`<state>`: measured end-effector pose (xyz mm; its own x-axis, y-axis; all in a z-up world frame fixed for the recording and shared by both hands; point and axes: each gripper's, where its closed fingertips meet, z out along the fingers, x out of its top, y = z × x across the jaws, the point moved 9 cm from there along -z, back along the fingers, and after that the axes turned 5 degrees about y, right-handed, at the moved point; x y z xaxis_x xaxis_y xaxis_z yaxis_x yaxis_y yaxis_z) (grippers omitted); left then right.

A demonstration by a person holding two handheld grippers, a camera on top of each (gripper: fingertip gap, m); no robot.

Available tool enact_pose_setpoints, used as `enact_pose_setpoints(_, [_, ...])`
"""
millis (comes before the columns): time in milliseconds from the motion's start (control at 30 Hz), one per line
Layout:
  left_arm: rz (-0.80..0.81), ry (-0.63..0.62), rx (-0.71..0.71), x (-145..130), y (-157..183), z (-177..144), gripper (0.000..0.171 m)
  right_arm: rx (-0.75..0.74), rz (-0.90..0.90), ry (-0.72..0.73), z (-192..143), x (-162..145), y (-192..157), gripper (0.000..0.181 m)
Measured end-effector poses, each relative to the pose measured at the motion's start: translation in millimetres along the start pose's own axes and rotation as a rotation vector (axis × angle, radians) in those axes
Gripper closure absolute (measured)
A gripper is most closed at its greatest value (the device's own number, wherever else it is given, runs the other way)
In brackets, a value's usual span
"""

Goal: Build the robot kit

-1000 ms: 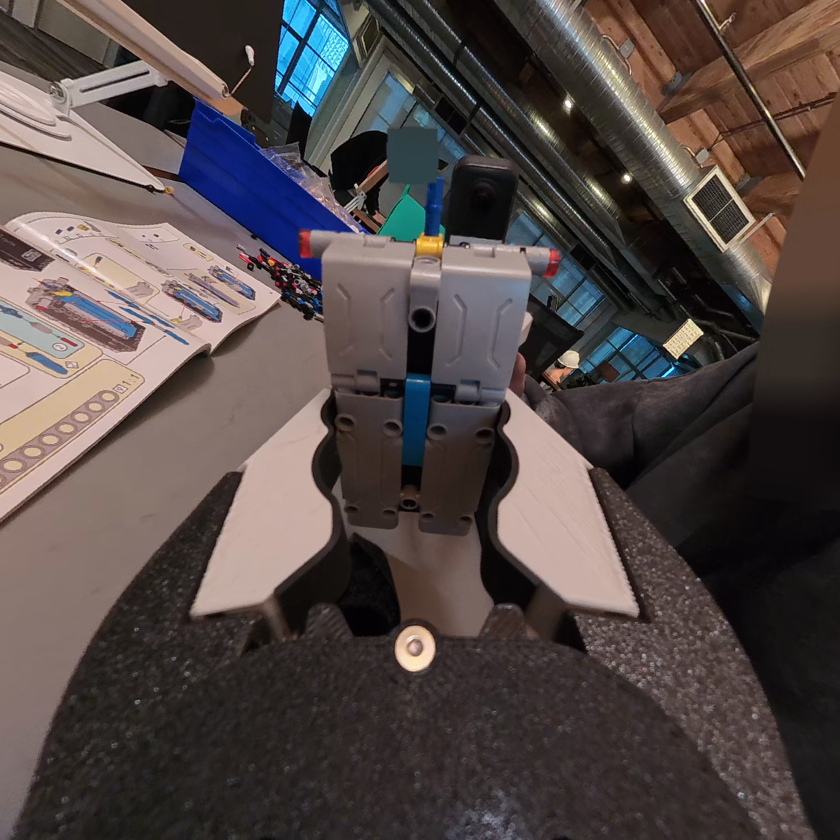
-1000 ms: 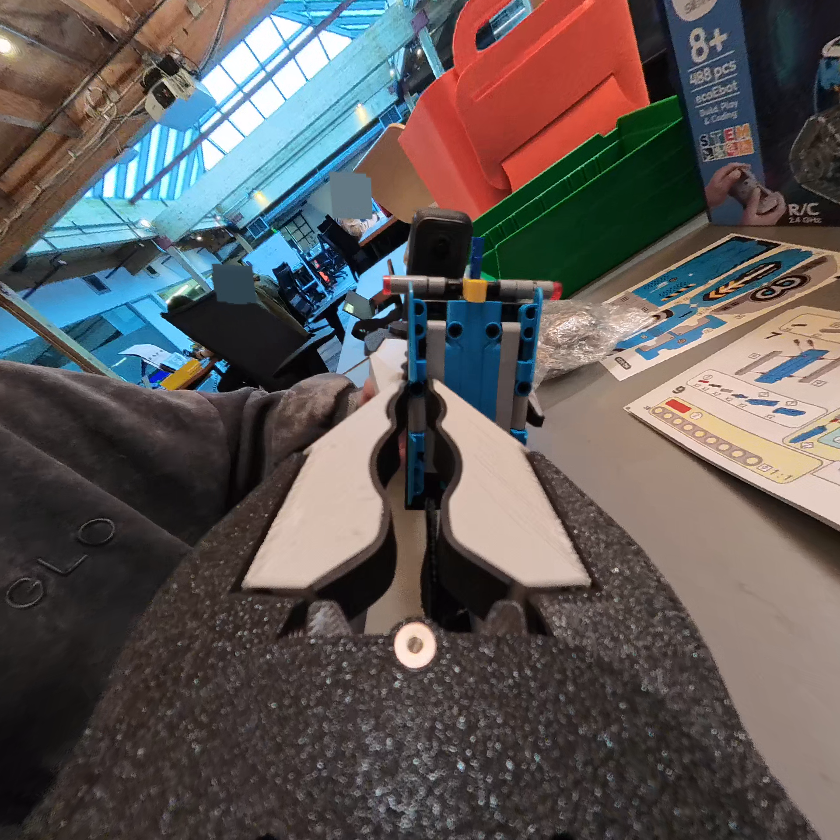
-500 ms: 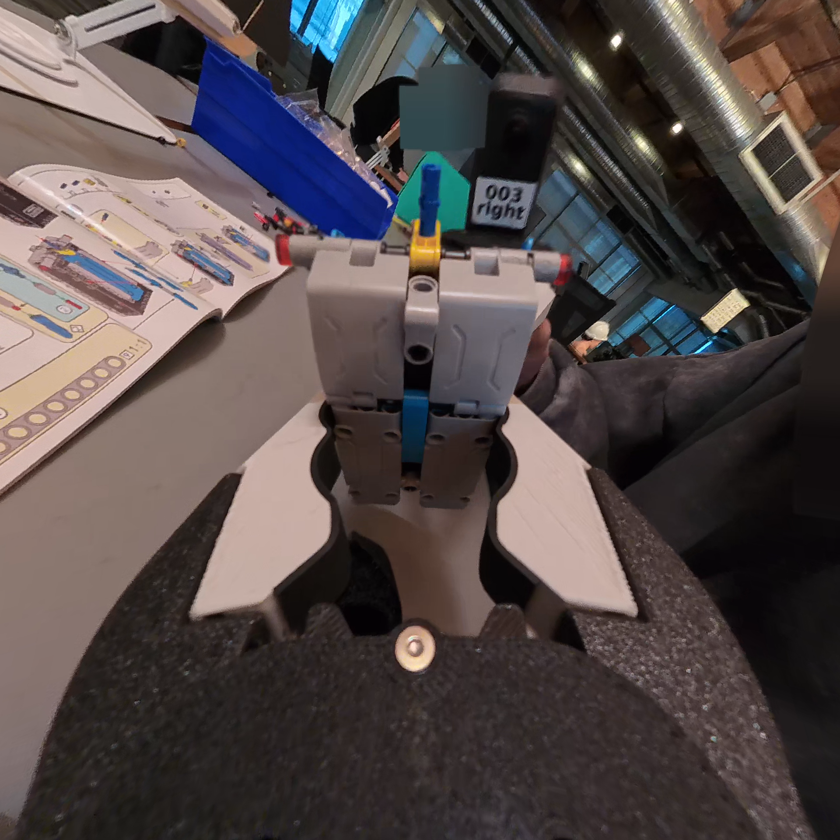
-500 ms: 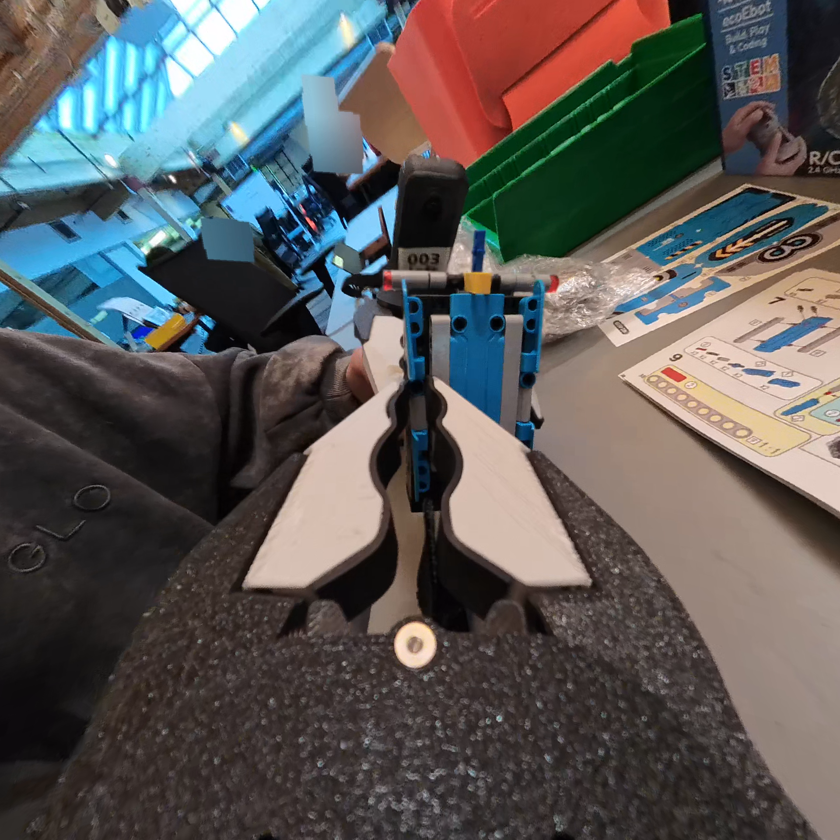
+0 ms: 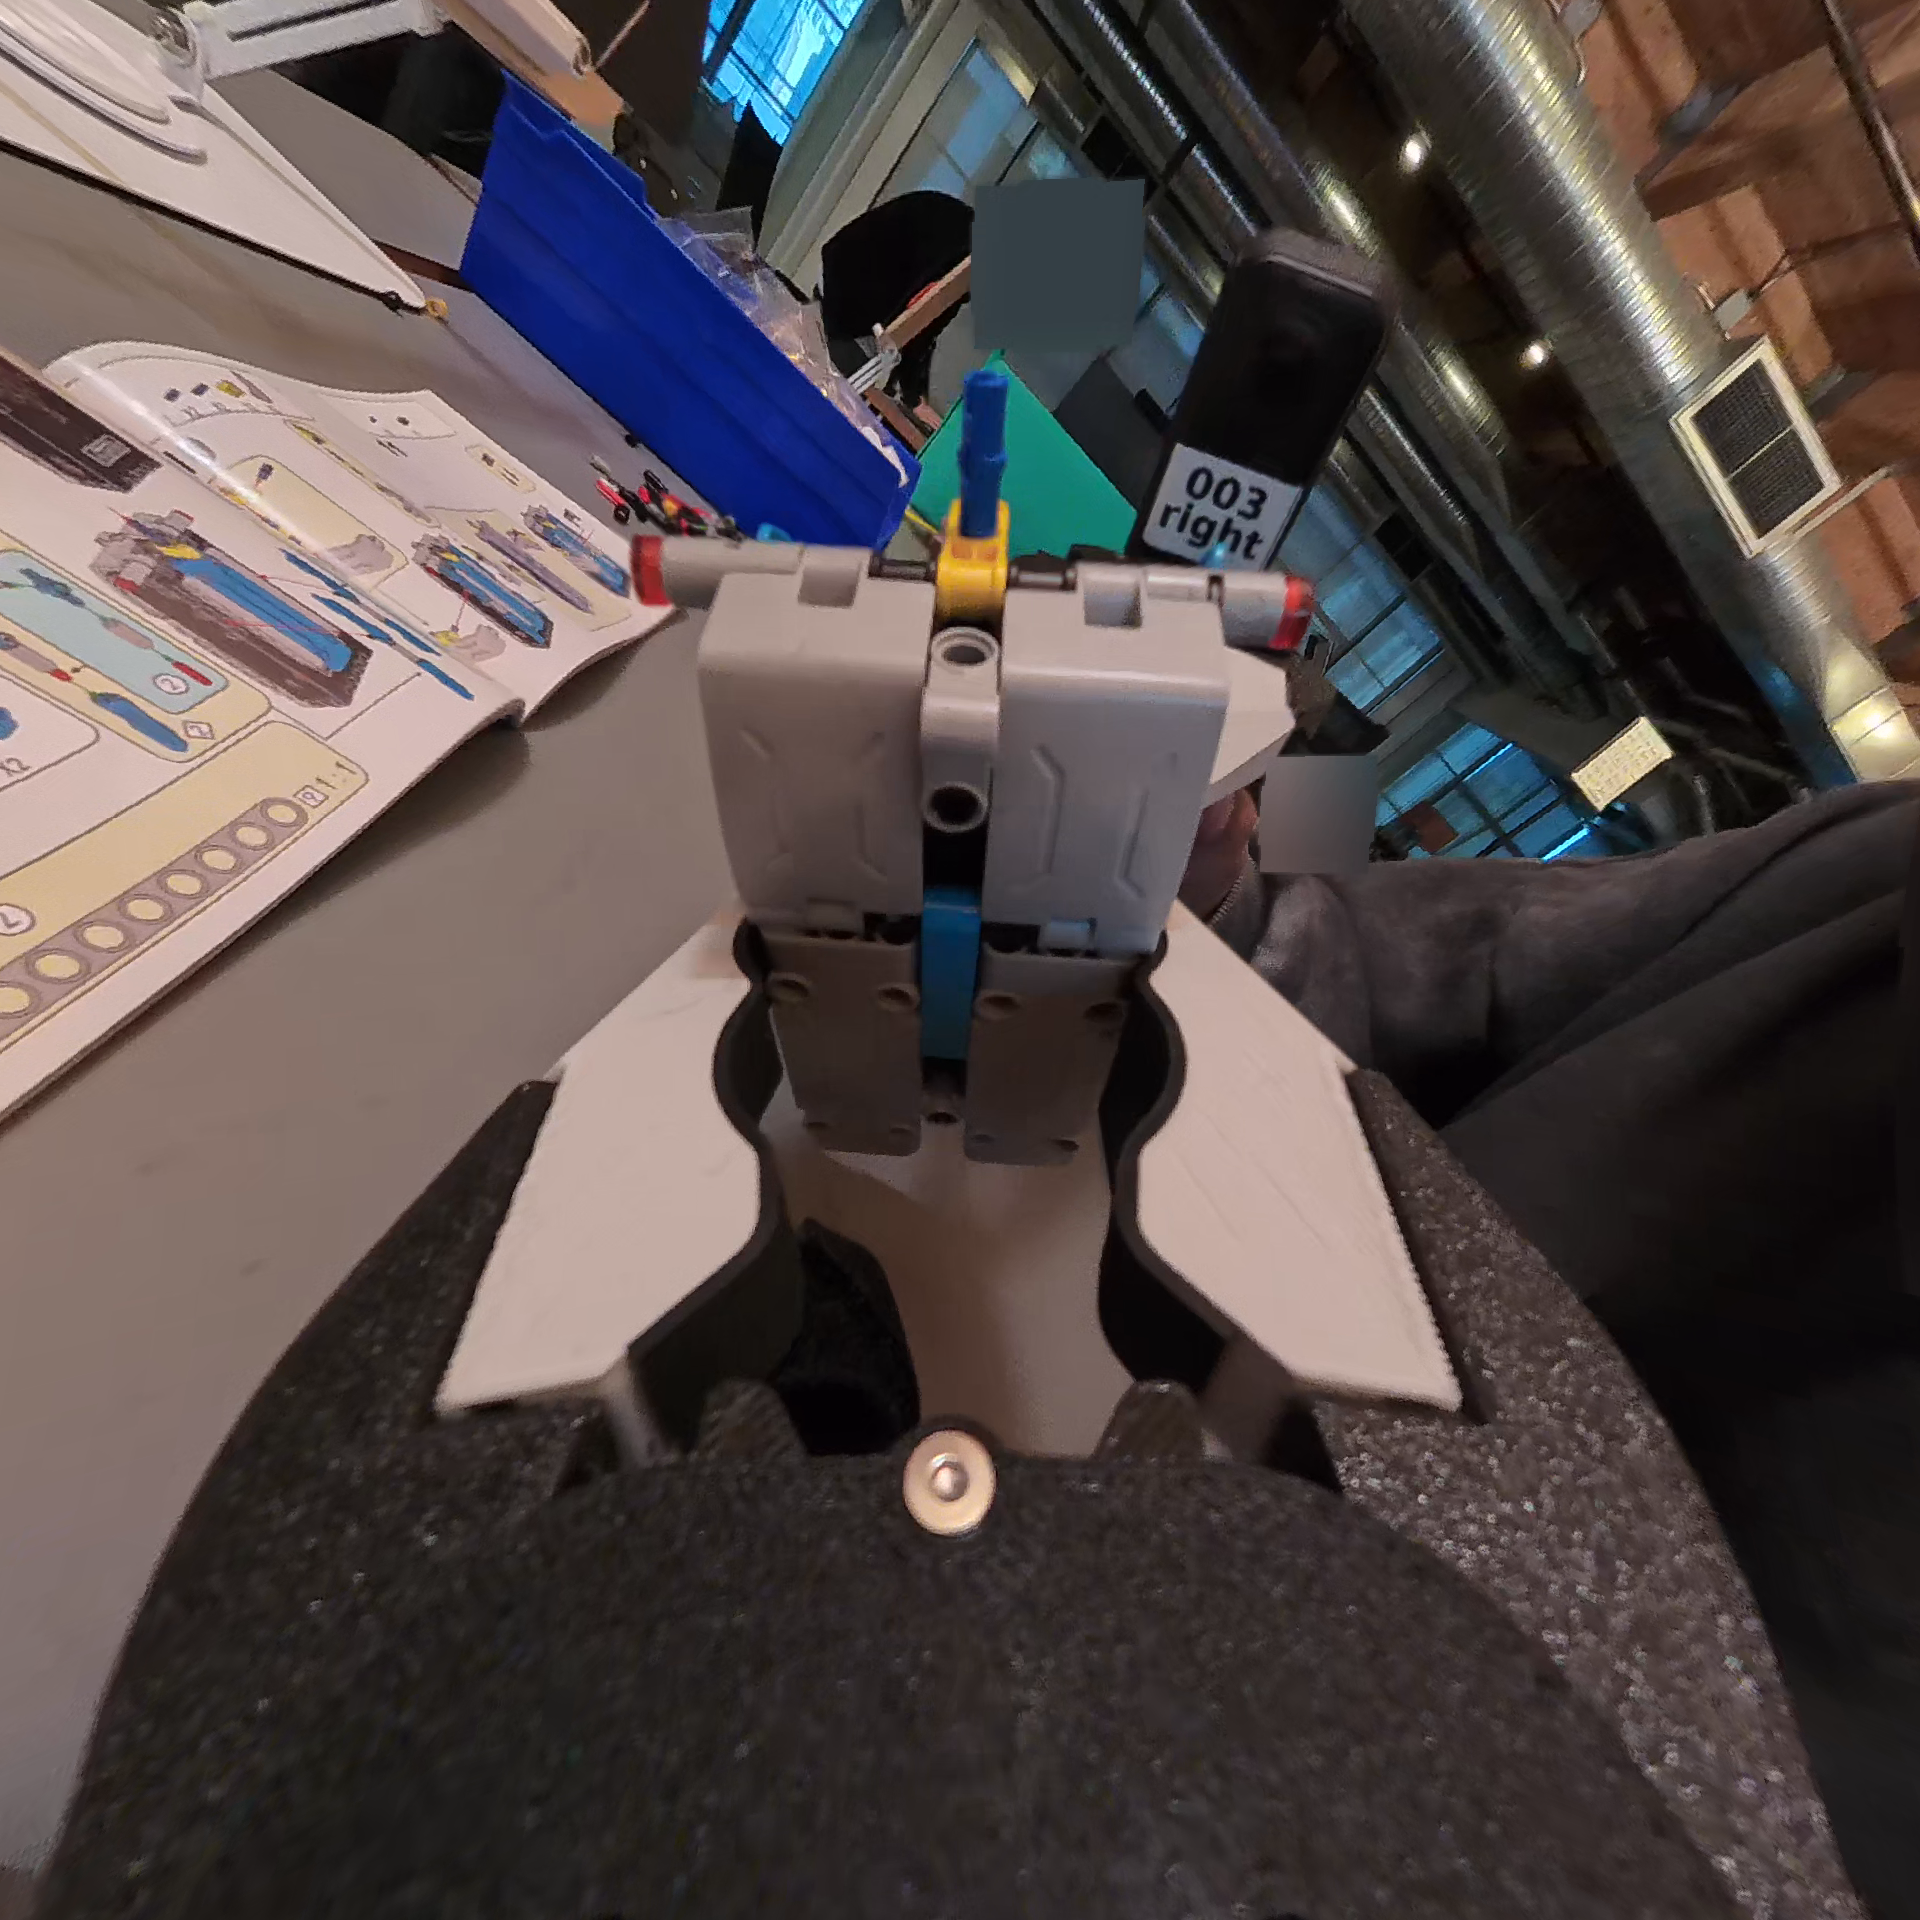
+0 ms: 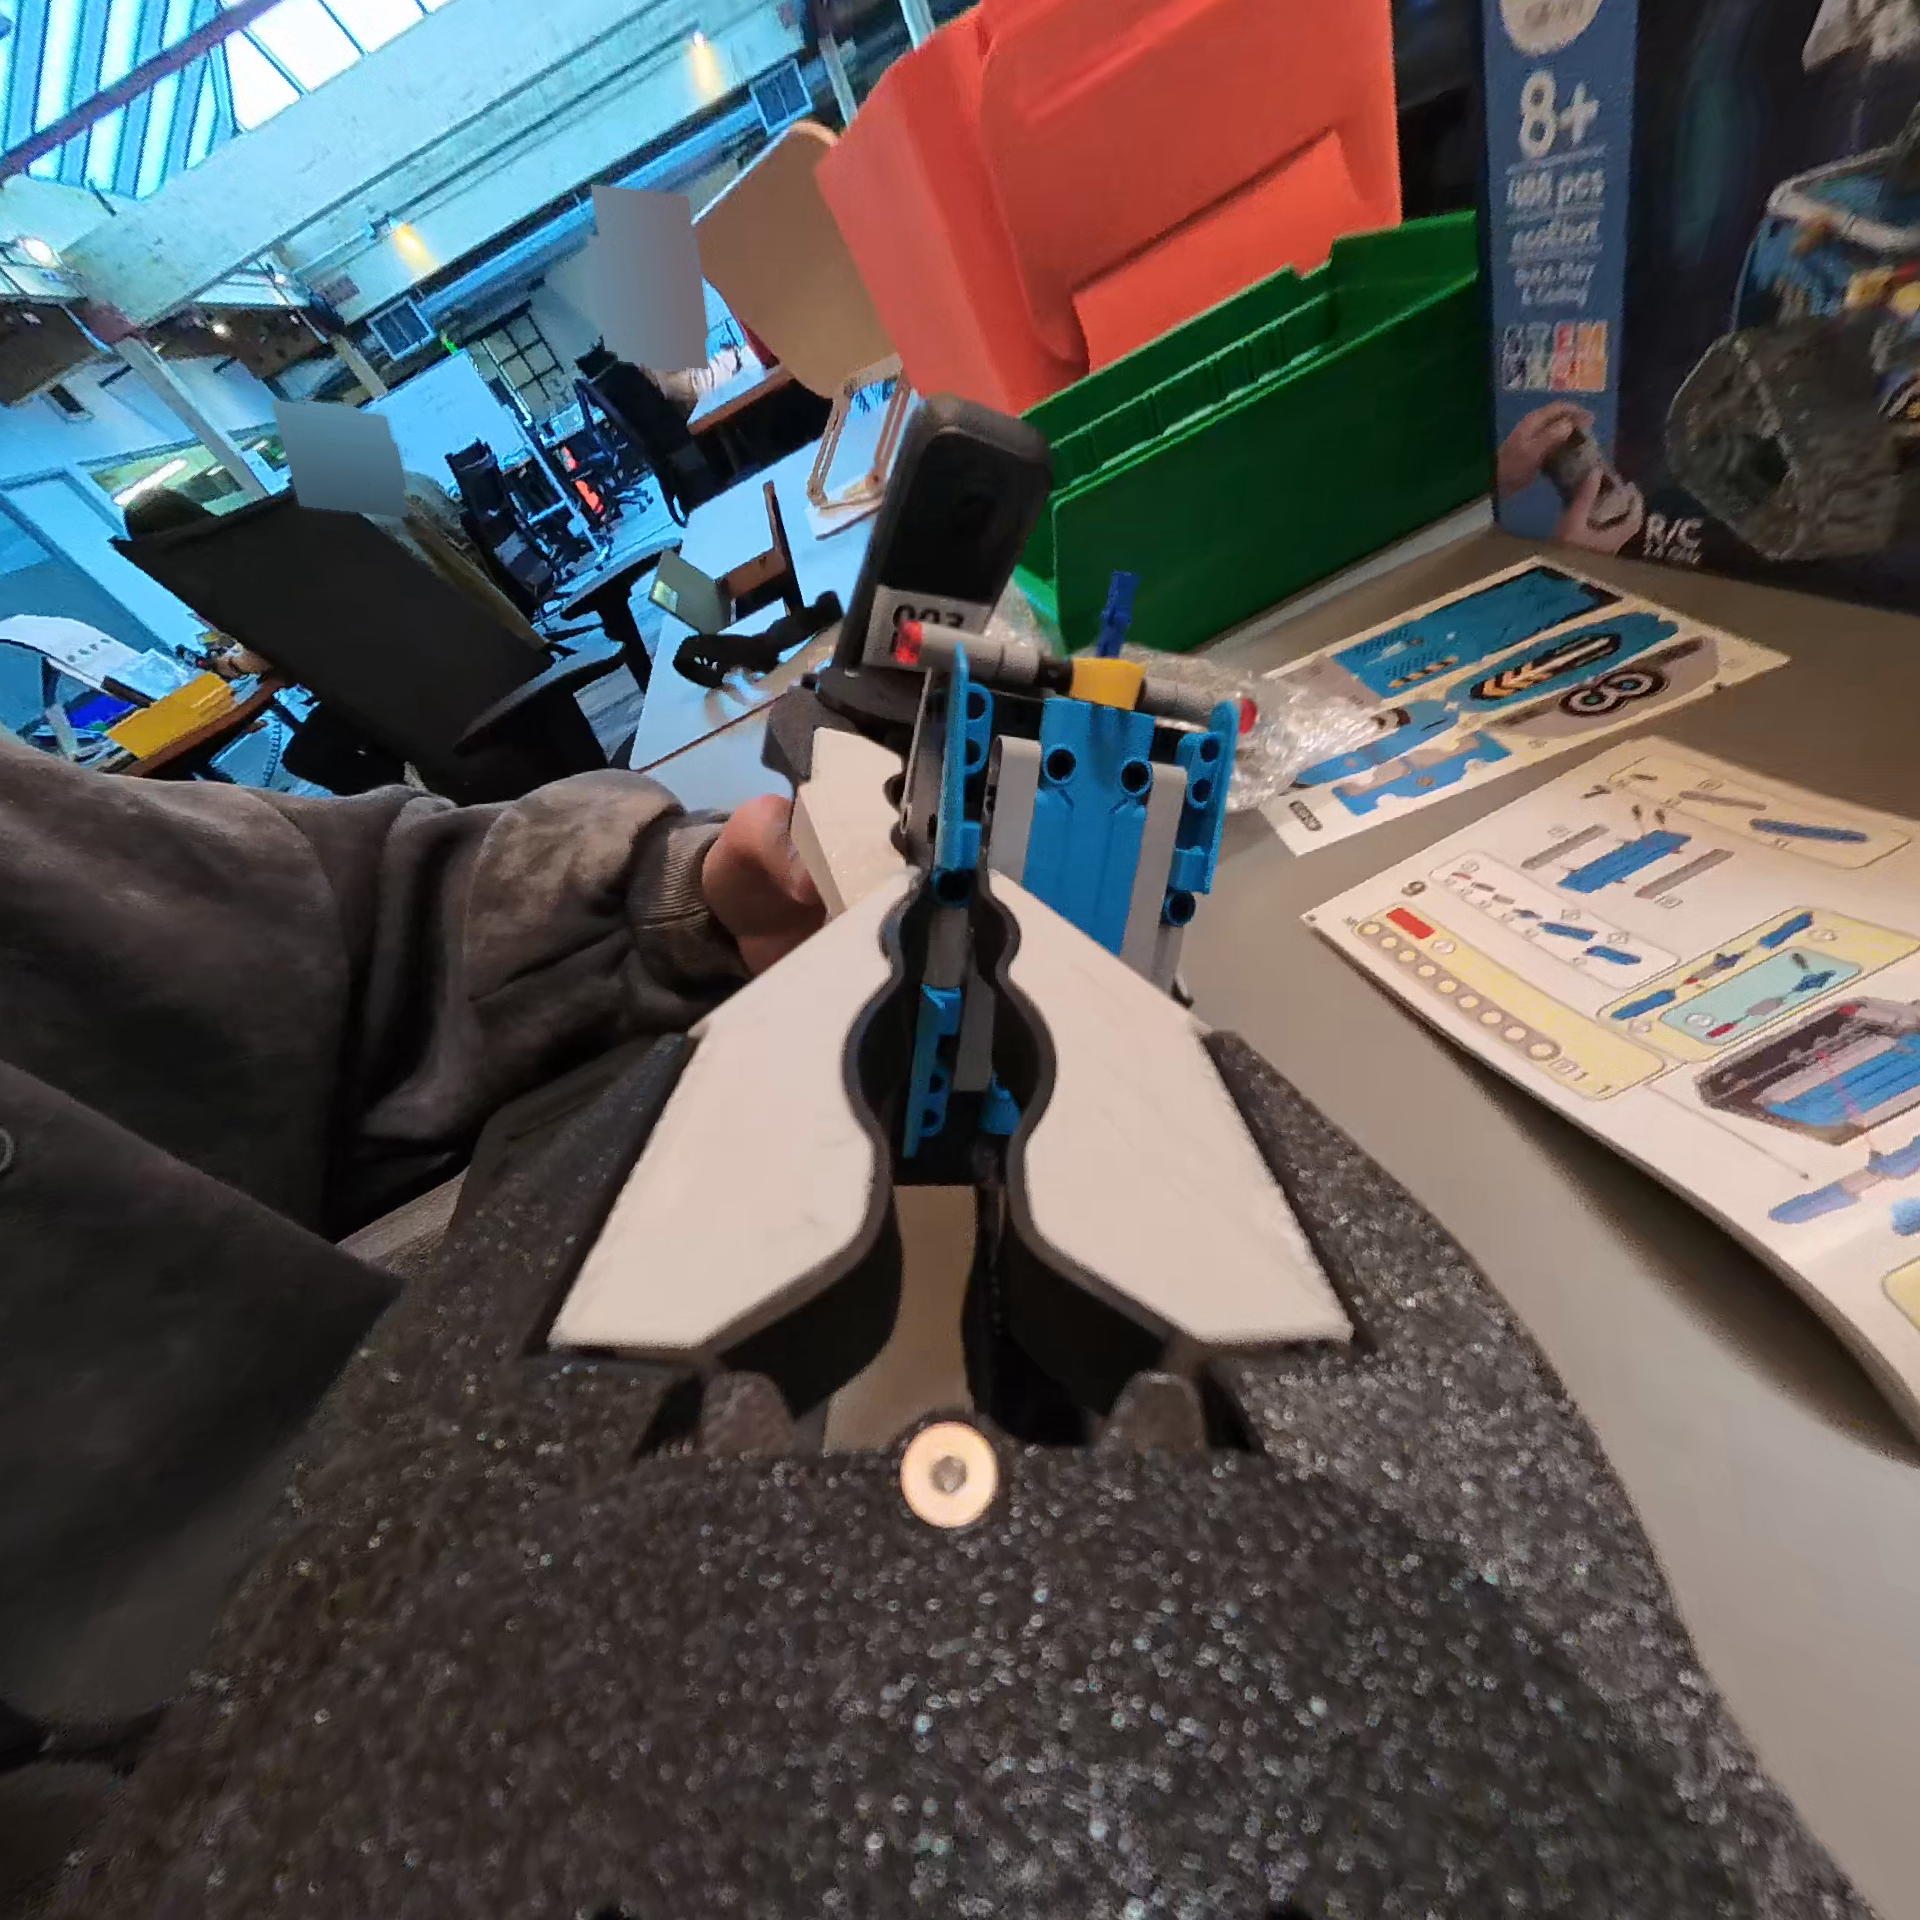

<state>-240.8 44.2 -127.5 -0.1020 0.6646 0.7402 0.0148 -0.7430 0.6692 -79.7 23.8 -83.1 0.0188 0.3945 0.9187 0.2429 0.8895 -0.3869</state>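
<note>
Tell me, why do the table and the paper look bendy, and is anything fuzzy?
Right wrist view: the wide lens curves the instruction booklet and table; the toy box is blurred. Left wrist view: the brick model is sharp; the ceiling duct bends.

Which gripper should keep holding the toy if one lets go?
Probably the left gripper: it clamps the wide grey body of the toy. The right gripper pinches only a thin blue edge strip.
</note>
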Motion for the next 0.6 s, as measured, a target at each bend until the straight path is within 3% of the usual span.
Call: enact_pose_setpoints(600, [0.049, -0.059, 0.013, -7.0, 3.4, 1.9, 0.107, 0.055, 0.057, -0.059, -3.0, -5.7, 1.2, 0.176])
